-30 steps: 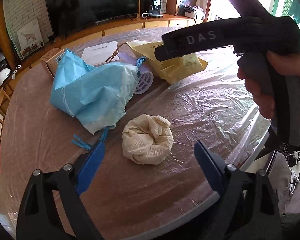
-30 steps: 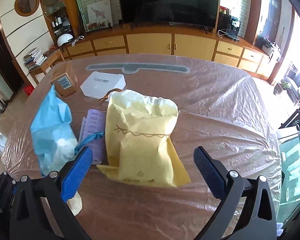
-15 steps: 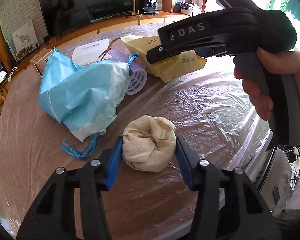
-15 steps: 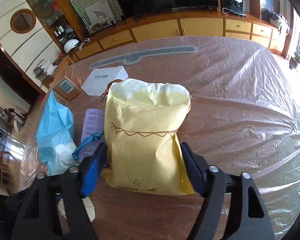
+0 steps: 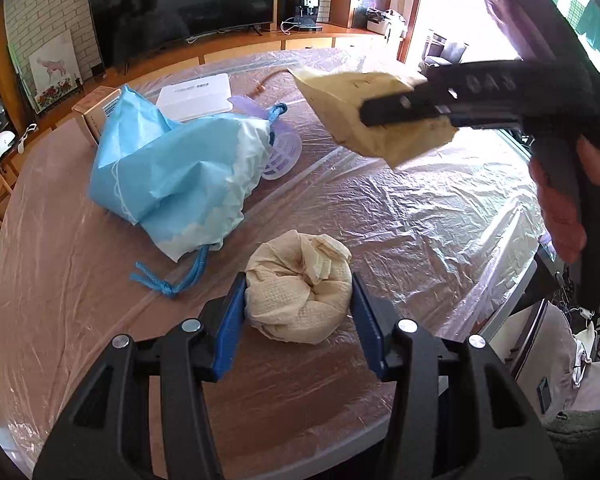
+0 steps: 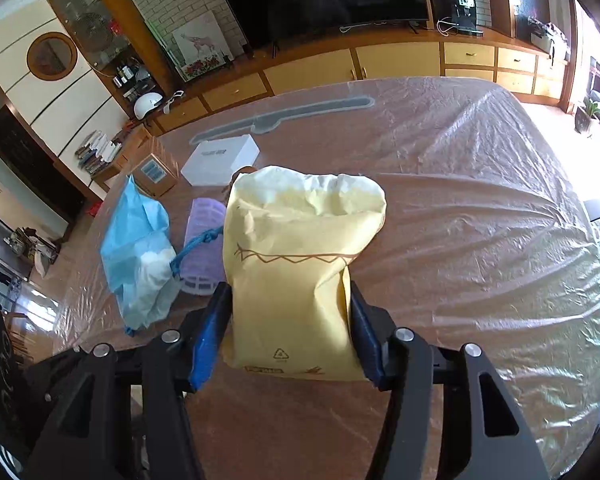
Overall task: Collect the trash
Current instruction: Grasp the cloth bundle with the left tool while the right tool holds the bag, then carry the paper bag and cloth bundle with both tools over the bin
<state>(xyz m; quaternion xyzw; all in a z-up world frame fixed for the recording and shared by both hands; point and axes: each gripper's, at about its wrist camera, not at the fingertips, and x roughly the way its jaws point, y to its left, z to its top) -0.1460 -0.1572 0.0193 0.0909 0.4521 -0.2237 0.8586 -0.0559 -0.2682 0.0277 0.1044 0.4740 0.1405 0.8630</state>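
Crumpled paper wad [image 5: 298, 286] on table; yellow bag [image 6: 296, 276] raised.

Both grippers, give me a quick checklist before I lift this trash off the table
1. Left gripper on paper wad: ok, pads press both sides.
2. Right gripper on yellow bag: ok, its jaws have just been closing and now pinch the bag's lower end.
3. Yellow bag clear of table: ok in the left view, where it hangs in the air.
4. Wad free of blue bag and its cord: ok, apart.
5. Yellow bag's far end closed: cannot tell.
6. Bin to drop into: cannot tell, none in view.
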